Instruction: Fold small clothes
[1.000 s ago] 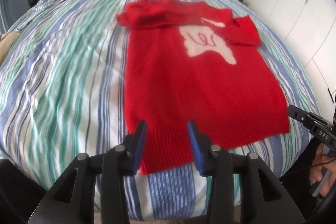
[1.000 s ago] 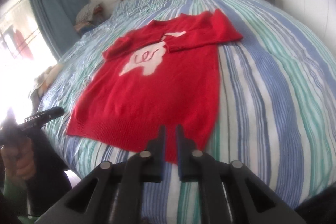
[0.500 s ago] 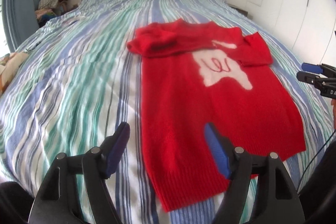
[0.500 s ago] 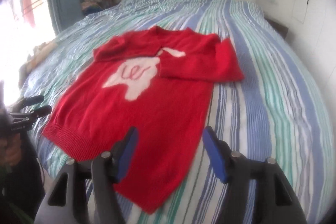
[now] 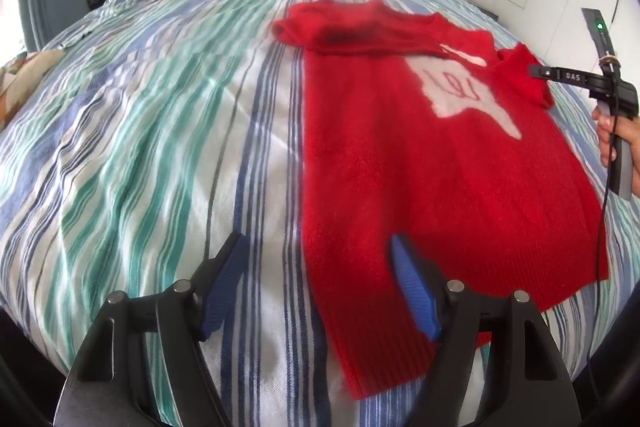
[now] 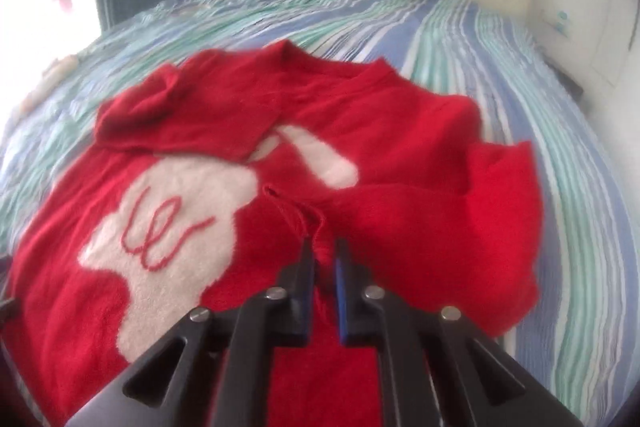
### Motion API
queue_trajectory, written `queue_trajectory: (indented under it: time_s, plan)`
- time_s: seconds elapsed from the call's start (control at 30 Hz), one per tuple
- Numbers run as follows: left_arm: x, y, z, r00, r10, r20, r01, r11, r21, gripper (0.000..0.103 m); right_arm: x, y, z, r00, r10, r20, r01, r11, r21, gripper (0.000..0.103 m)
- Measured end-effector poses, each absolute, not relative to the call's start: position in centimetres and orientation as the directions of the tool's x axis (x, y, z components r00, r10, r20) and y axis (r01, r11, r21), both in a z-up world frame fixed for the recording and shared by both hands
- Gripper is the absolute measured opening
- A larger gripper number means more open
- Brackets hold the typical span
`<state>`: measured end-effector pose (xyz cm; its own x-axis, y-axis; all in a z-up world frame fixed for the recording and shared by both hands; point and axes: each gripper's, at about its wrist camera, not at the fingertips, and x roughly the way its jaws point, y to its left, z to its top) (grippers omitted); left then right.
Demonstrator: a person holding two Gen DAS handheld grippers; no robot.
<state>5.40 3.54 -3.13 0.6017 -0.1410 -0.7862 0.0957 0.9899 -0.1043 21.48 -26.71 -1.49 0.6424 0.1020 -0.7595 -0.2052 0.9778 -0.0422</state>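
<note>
left wrist view: the red sweater (image 5: 436,163) lies flat on the striped bed (image 5: 160,131), its long axis running from the ribbed hem near the camera up to the collar at the far end, white motif facing up, both sleeves folded across the chest. the left tongs (image 5: 316,259) are spread wide and hold nothing. they hover over the sweater's near left edge: one finger stands over bare sheet, the other over red knit, so the side seam runs between them. the hem corner lies just below and to the right of them. at the right edge of this view the right hand (image 5: 620,139) carries its tool over the far sleeve area, well apart from the hem.

right wrist view: the right tongs (image 6: 325,259) are pressed nearly together over the chest of the sweater (image 6: 200,287), with a pucker of red knit rising into the narrow gap, so they seem to be pinching the fabric beside the folded right sleeve, though blur makes the bite hard to confirm. the collar lies straight ahead of them, the white motif to their left, the bed (image 6: 580,187) beyond.

judgement: the coming fold turns on the sweater's length. the left tongs are the nearer ones to the hem and side edge, the right to the shoulder end, so the left would need to close on the near edge before anything is carried over.
</note>
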Motion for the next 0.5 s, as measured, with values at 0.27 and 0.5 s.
queue_trajectory:
  time_s: [0.27,0.5]
  plan:
    - [5.8,3.9,-3.4,0.595,-0.165,-0.786,0.071,0.986,-0.153,0.076,12.2,-50.1,3.9,0.723,-0.142,-0.676,0.348,0.92,0.178,0.008]
    - [5.5,3.7,-3.9,0.608,-0.158,-0.778,0.073,0.987,-0.143,0.078,5.7,-59.3,-2.1,0.742,-0.118,-0.659,0.527,0.712,0.465,0.008]
